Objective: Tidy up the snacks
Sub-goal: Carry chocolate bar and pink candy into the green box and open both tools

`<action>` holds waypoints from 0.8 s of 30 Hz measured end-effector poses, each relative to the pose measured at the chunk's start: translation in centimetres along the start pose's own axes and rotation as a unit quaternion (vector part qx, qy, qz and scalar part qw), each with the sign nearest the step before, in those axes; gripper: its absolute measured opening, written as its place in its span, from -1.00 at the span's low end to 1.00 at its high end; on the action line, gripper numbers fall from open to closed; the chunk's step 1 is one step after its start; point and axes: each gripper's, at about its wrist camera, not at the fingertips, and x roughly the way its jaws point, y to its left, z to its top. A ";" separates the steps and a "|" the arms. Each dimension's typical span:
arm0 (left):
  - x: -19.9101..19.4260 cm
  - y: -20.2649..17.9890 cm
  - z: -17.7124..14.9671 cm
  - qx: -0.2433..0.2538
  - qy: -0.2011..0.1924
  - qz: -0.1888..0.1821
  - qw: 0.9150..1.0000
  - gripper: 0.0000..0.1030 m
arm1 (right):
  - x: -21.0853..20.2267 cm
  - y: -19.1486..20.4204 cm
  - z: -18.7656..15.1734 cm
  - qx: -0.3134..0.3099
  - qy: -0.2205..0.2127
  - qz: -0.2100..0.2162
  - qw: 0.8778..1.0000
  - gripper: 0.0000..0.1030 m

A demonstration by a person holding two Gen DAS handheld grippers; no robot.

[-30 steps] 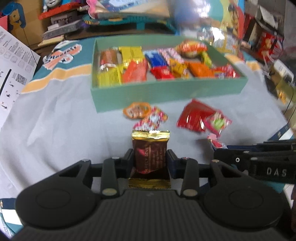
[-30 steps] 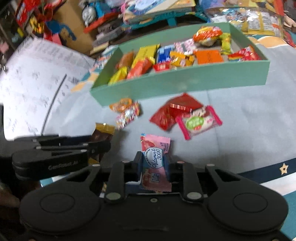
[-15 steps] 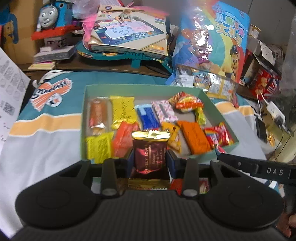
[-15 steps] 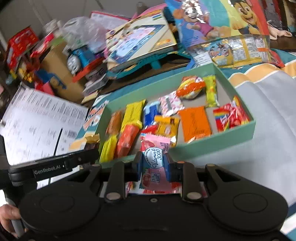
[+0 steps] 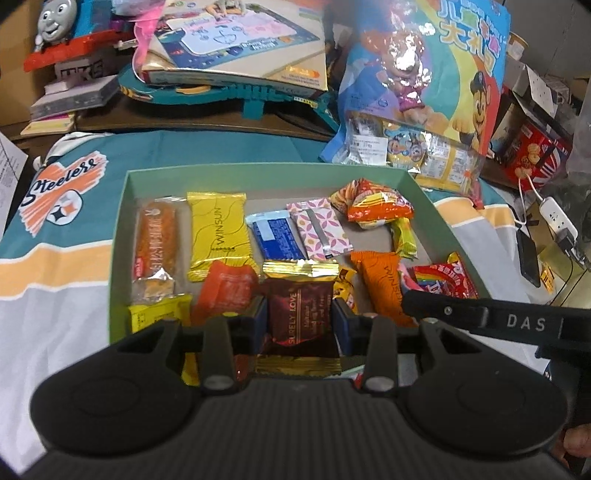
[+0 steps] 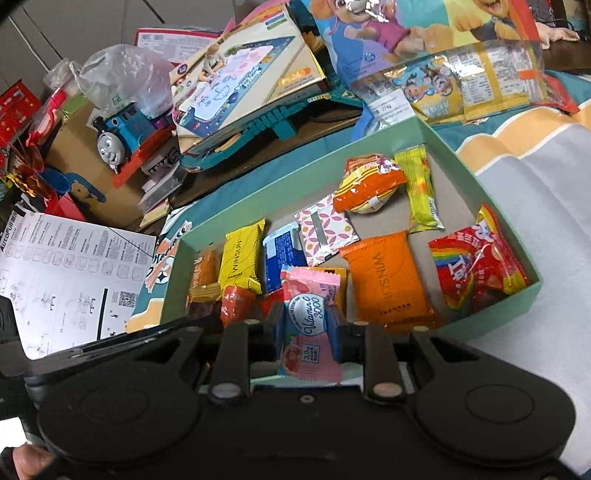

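Observation:
My left gripper point(image 5: 300, 317) is shut on a dark red chocolate packet with gold ends point(image 5: 301, 314), held over the near part of the green box point(image 5: 258, 170). My right gripper point(image 6: 307, 326) is shut on a pink Vitamin C packet point(image 6: 308, 325), held over the near edge of the same box point(image 6: 476, 184). The box holds several snacks: a yellow packet point(image 5: 218, 232), an orange packet point(image 6: 388, 280), a red rainbow bag point(image 6: 480, 266). The right gripper's arm point(image 5: 498, 321) shows at the right of the left wrist view.
The box lies on a grey, teal and yellow cloth point(image 5: 44, 317). Behind it are a toy train point(image 5: 55, 22), a drawing-mat box point(image 5: 236, 40) and a big cartoon snack bag point(image 5: 443, 66). A printed paper sheet point(image 6: 66, 273) lies at the left.
Both grippers rose from the cloth with their packets and moved forward over the box. The loose snacks on the cloth dropped out of view below.

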 end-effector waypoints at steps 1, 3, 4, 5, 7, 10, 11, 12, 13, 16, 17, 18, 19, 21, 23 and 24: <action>0.3 0.0 0.0 0.000 0.003 0.000 1.000 -0.28 | 0.2 0.0 0.0 0.001 0.000 -0.001 1.000 -0.54; 0.8 0.0 -0.1 0.001 0.007 0.001 1.000 -0.28 | 0.4 0.0 0.1 -0.001 0.000 -0.005 1.000 -0.53; 0.9 0.0 -0.2 0.001 0.009 0.003 1.000 -0.27 | 0.5 0.0 0.2 -0.003 0.000 -0.005 1.000 -0.52; 1.2 -0.1 -0.3 0.003 0.011 0.005 1.000 -0.26 | 0.6 0.0 0.2 -0.003 0.000 -0.005 1.000 -0.49; 1.3 -0.2 -0.5 0.006 0.012 0.012 1.000 -0.06 | 0.6 0.1 0.2 -0.001 -0.003 -0.004 1.000 -0.35; 1.1 -0.4 -0.9 0.008 0.007 0.031 0.999 0.92 | -0.3 0.2 0.1 0.000 -0.019 -0.008 1.000 0.62; 0.9 -0.4 -1.0 0.006 0.001 0.037 0.999 1.00 | -0.7 0.2 0.1 0.001 -0.031 -0.009 0.999 0.95; 0.6 -0.4 -1.1 0.005 -0.005 0.042 0.999 1.00 | -1.1 0.3 0.0 0.001 -0.039 -0.010 0.999 1.00; 0.5 -0.4 -1.1 0.004 -0.003 0.043 0.999 1.00 | -1.4 0.3 0.0 0.001 -0.043 -0.011 0.999 1.00; 0.2 -0.3 -1.2 -0.002 0.003 0.042 0.999 1.00 | -2.0 0.2 0.0 0.008 -0.041 -0.013 0.999 1.00; 0.1 -0.3 -1.3 -0.003 0.004 0.043 0.999 1.00 | -2.2 0.2 0.0 0.011 -0.041 -0.013 0.999 1.00; -0.1 -0.3 -1.4 -0.003 0.004 0.043 0.999 1.00 | -2.4 0.1 -0.1 0.013 -0.040 -0.014 0.999 1.00; -0.3 -0.4 -1.5 -0.003 0.004 0.043 0.999 1.00 | -2.6 0.1 -0.3 0.017 -0.040 -0.015 0.999 1.00; -0.7 -0.5 -1.7 -0.002 0.002 0.043 0.999 1.00 | -3.1 -0.1 -0.6 0.022 -0.041 -0.015 0.999 1.00; -1.2 -0.7 -1.9 -0.001 0.000 0.044 0.999 1.00 | -3.6 -0.1 -0.9 0.023 -0.042 -0.014 0.999 1.00; -1.5 -0.8 -2.0 0.000 -0.002 0.044 0.999 1.00 | -3.9 -0.1 -1.0 0.024 -0.044 -0.015 0.999 1.00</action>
